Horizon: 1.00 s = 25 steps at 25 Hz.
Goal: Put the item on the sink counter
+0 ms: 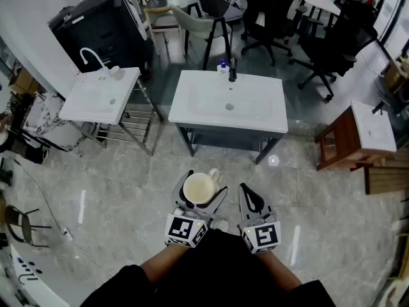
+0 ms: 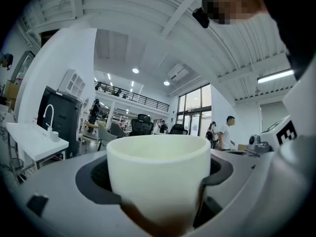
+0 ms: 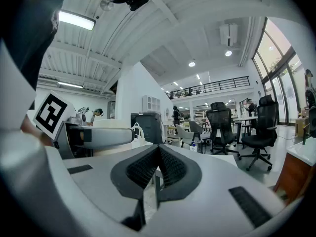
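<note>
A cream mug (image 1: 200, 187) with its handle pointing away sits upright between the jaws of my left gripper (image 1: 199, 194), which is shut on it. In the left gripper view the mug (image 2: 159, 177) fills the middle, clamped by the dark pads on both sides. My right gripper (image 1: 250, 200) hangs beside it, jaws shut with nothing between them; the right gripper view shows its ribbed pads (image 3: 170, 169) pressed together. Ahead stands the white sink counter (image 1: 255, 117) with a black tap (image 1: 232, 70) and a small blue-capped bottle (image 1: 222, 66) at its back edge.
A second white sink (image 1: 83, 101) with a curved white tap stands to the left on a metal frame. A brown wooden stand (image 1: 339, 142) with a white top is on the right. Office chairs (image 1: 326, 50) and a black cabinet (image 1: 102, 27) stand behind. Pale tiled floor lies between me and the counter.
</note>
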Each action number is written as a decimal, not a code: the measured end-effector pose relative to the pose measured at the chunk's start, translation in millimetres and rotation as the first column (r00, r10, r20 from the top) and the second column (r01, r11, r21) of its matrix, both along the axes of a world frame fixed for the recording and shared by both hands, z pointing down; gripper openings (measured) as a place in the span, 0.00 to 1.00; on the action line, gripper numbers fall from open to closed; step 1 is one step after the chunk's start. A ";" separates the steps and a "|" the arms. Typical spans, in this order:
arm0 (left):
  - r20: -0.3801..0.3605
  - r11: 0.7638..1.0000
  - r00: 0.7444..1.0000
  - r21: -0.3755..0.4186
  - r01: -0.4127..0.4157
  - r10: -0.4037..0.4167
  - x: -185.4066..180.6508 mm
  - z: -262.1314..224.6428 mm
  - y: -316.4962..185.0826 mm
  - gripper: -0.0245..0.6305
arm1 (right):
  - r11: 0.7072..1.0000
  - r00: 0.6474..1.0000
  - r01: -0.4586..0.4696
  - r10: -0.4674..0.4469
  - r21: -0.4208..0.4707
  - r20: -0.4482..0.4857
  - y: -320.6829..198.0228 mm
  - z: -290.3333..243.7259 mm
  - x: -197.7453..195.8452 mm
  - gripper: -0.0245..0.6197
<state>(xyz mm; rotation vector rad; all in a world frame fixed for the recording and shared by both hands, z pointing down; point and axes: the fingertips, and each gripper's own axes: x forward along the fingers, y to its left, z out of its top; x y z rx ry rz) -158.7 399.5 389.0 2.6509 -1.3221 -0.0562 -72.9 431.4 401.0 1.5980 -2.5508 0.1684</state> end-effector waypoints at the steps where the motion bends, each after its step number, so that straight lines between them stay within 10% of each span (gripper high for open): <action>1: 0.004 1.000 1.000 -0.001 0.001 -0.001 0.7 0.7 -0.2 0.73 | 1.000 1.000 -0.001 0.001 0.002 -0.004 0.9 0.2 1.3 0.09; 25: 0.017 0.988 0.989 -0.050 -0.143 0.144 68.5 25.0 -96.0 0.73 | 0.969 0.968 -0.246 0.247 -0.028 0.049 -63.4 23.5 101.7 0.09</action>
